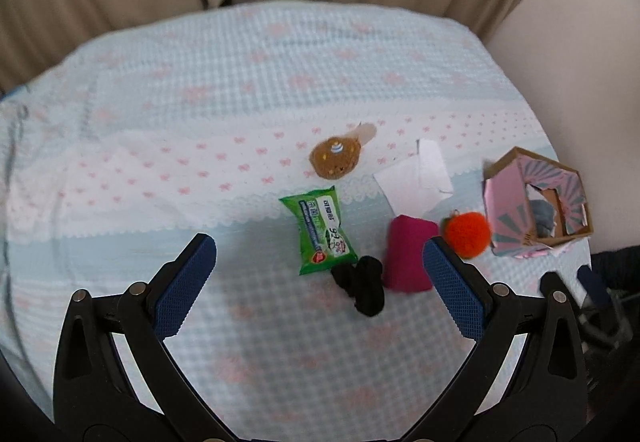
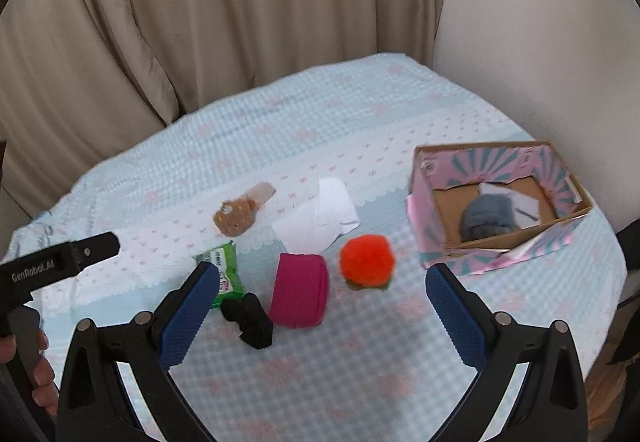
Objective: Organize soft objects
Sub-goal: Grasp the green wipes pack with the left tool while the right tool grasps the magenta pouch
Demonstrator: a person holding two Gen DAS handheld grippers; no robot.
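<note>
Soft things lie on a pale blue cloth: a brown plush [image 1: 335,157] [image 2: 235,218], a green wipes pack [image 1: 319,229] [image 2: 222,268], a black bundle [image 1: 362,285] [image 2: 249,320], a magenta pouch [image 1: 409,253] [image 2: 300,296] and an orange pompom [image 1: 466,234] [image 2: 366,261]. A pink patterned box [image 1: 538,197] [image 2: 500,201] stands at the right with a grey soft item [image 2: 486,219] inside. My left gripper [image 1: 320,270] is open and empty above the black bundle. My right gripper [image 2: 322,300] is open and empty above the pouch.
White paper [image 1: 416,177] [image 2: 320,219] lies behind the pouch. Beige curtains [image 2: 200,21] hang behind the table. The other gripper's body [image 2: 52,266] shows at the left, held by a hand. The table edge falls off at the right.
</note>
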